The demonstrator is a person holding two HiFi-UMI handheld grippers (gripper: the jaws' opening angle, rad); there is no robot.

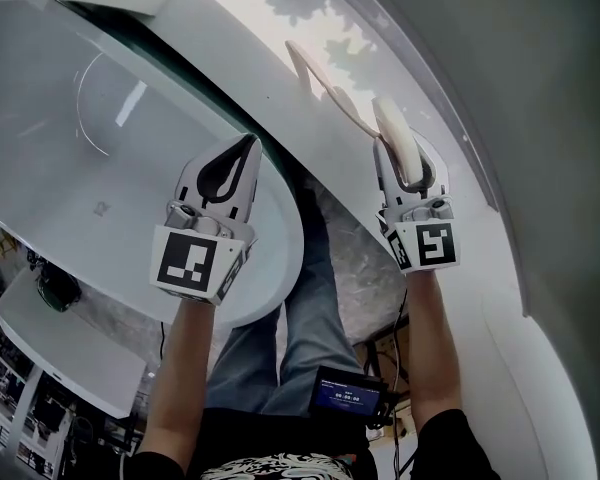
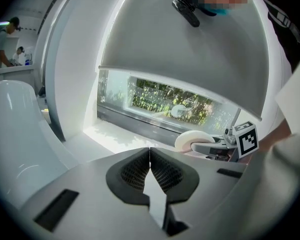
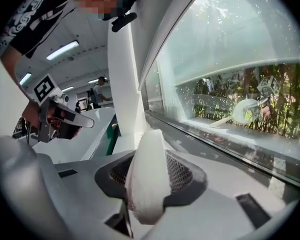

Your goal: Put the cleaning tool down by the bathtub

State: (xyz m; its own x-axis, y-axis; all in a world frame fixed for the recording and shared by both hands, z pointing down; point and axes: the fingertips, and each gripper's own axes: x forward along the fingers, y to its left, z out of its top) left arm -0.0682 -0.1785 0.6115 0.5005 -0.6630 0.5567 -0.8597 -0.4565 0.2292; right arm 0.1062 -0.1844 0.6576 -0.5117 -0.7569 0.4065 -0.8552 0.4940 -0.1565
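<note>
The cleaning tool (image 1: 392, 128) is a white padded head on a long pale handle (image 1: 318, 74). My right gripper (image 1: 406, 171) is shut on the padded head, which stands up between its jaws (image 3: 147, 160). It holds the tool over the white window ledge (image 1: 242, 23), to the right of the bathtub (image 1: 90, 193). My left gripper (image 1: 246, 144) is shut with nothing in it and hovers over the tub's right rim. In the left gripper view its jaws (image 2: 150, 160) meet, and the right gripper (image 2: 216, 147) with the pad (image 2: 192, 139) shows beyond them.
The window (image 3: 240, 74) runs along the ledge and mirrors the tool. The curved white wall (image 1: 500, 118) rises at the right. The person's jeans (image 1: 315, 298) and a small screen device (image 1: 346, 392) are below. A white shelf (image 1: 60, 343) sits at lower left. People stand in the background (image 2: 8, 31).
</note>
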